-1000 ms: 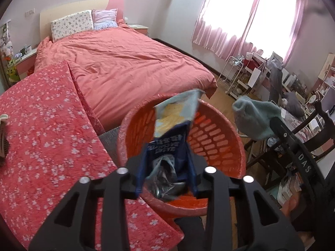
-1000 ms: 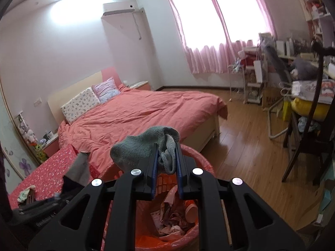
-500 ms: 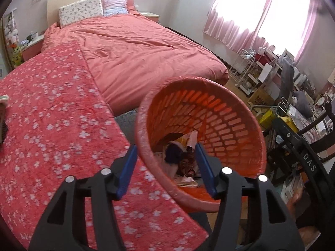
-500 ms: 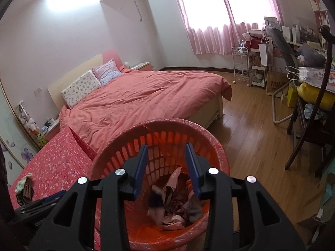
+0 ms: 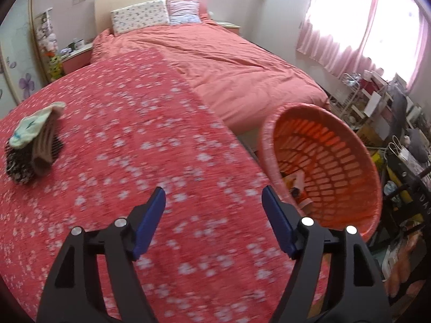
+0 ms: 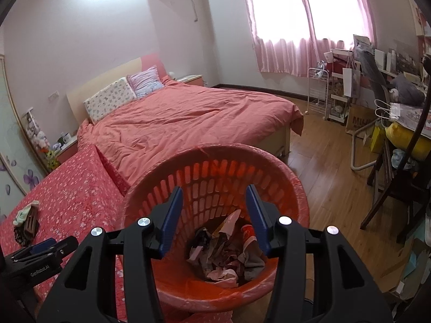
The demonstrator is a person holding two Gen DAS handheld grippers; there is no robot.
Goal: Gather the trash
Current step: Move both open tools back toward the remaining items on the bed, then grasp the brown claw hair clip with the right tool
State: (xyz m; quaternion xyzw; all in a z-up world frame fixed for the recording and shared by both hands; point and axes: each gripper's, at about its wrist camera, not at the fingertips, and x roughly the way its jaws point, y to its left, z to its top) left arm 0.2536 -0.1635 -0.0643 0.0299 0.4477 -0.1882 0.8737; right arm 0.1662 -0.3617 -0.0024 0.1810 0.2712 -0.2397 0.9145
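Left hand-held gripper (image 5: 212, 196): we found its jaws spread wide, having just been opening, with nothing between them, poised above the flowered red cloth of the table (image 5: 134, 140). A small heap of remaining items (image 5: 33, 142) (pale cloth, ribbed piece, dark mesh) lay near the table's far left edge, well apart from this gripper, with bare cloth between. Right hand-held gripper (image 6: 214, 207): we saw its jaws partly apart, also having just been opening, empty, hanging over the mouth of the orange basket (image 6: 293, 185). The collected trash (image 6: 226, 247), crumpled wrappers, a red cup and grey fabric, sat at the basket's bottom. The basket stood just beside the table's right edge, its rim close to the corner of the bed (image 6: 194, 113). To its right we noted open wooden floor (image 6: 331, 177) as far as the chair (image 6: 390, 188)
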